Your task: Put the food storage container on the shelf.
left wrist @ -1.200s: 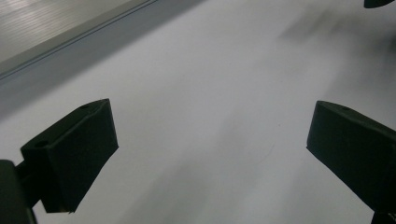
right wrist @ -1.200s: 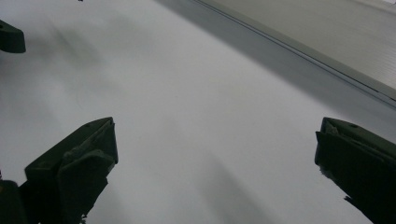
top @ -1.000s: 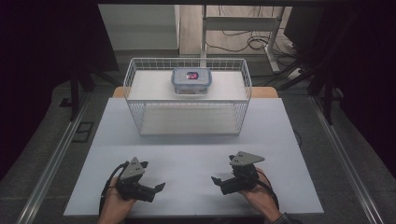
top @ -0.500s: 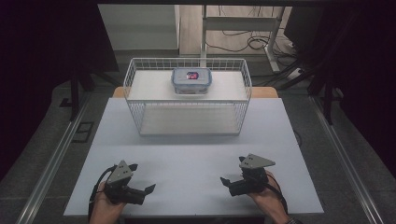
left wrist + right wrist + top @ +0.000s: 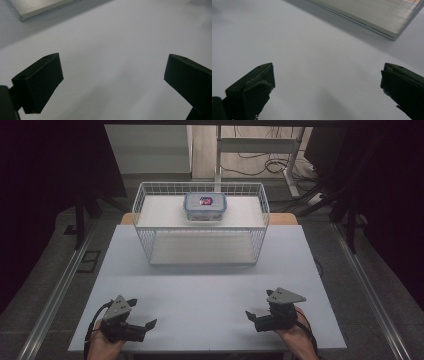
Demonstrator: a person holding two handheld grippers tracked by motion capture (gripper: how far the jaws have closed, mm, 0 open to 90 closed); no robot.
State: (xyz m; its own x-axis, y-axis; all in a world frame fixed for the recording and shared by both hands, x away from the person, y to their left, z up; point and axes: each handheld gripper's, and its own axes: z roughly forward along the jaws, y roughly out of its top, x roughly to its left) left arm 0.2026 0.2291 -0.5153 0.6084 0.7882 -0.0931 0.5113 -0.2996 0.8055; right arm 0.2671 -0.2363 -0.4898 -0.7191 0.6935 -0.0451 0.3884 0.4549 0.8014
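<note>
A lidded box (image 5: 205,206) with a clear lid and a red-and-dark patch showing through it stands on a white board laid across the top of a wire basket (image 5: 202,237), toward the basket's far side and near its middle. The basket stands at the far half of the white desk (image 5: 210,280), well apart from both hands.

At the near edge, the left tongs (image 5: 142,326) lie low over the desk in the person's left hand (image 5: 102,345), jaws pointing right toward the desk's middle. The right tongs (image 5: 251,317) are held in the right hand (image 5: 292,335), jaws pointing left, a grey three-cornered plate on top. The two sets face each other, far apart, with bare desk between.

From above, the jaw gaps are too small to judge. The left gripper view settles it: the left tongs (image 5: 112,75) stand wide, with nothing but white desk between the jaws, and a pale metal strip (image 5: 42,8) crosses the top left corner. The right gripper view likewise has the right tongs (image 5: 327,82) spread wide over bare desk, empty, with a brushed metal strip (image 5: 372,15) running across the top right.
</note>
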